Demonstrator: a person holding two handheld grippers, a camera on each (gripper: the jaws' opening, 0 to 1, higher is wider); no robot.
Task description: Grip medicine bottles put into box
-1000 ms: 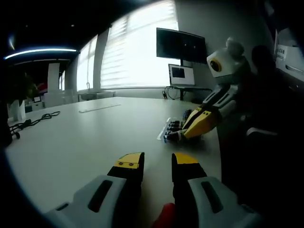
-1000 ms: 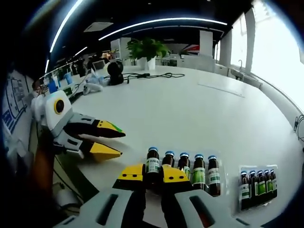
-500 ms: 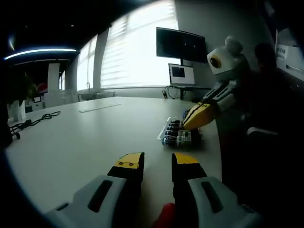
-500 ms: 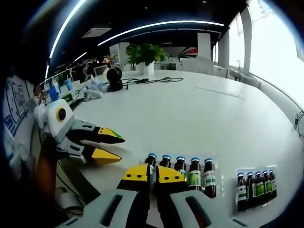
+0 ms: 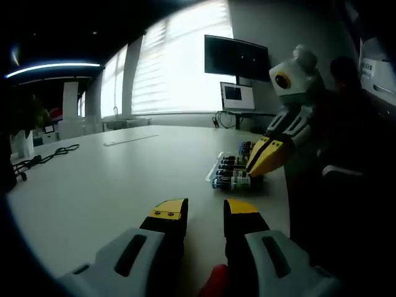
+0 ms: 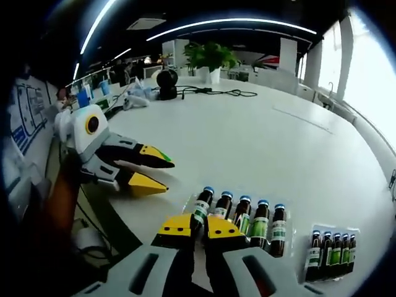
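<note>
- Right claw (image 6: 199, 226), yellow-tipped, sits low over the white surface (image 6: 247, 142), tips nearly together with a thin gap and nothing between them.
- Just past its tips, toward 1 o'clock: a row of five brown glass medicine bottles with blue caps (image 6: 242, 216), standing in a clear tray.
- At 3 o'clock, a second clear tray of smaller brown bottles (image 6: 333, 249).
- Left claw (image 5: 205, 211) at 10 o'clock in the right gripper view, tips apart and empty.
- From the left gripper view, bottles at 1 o'clock.
</note>
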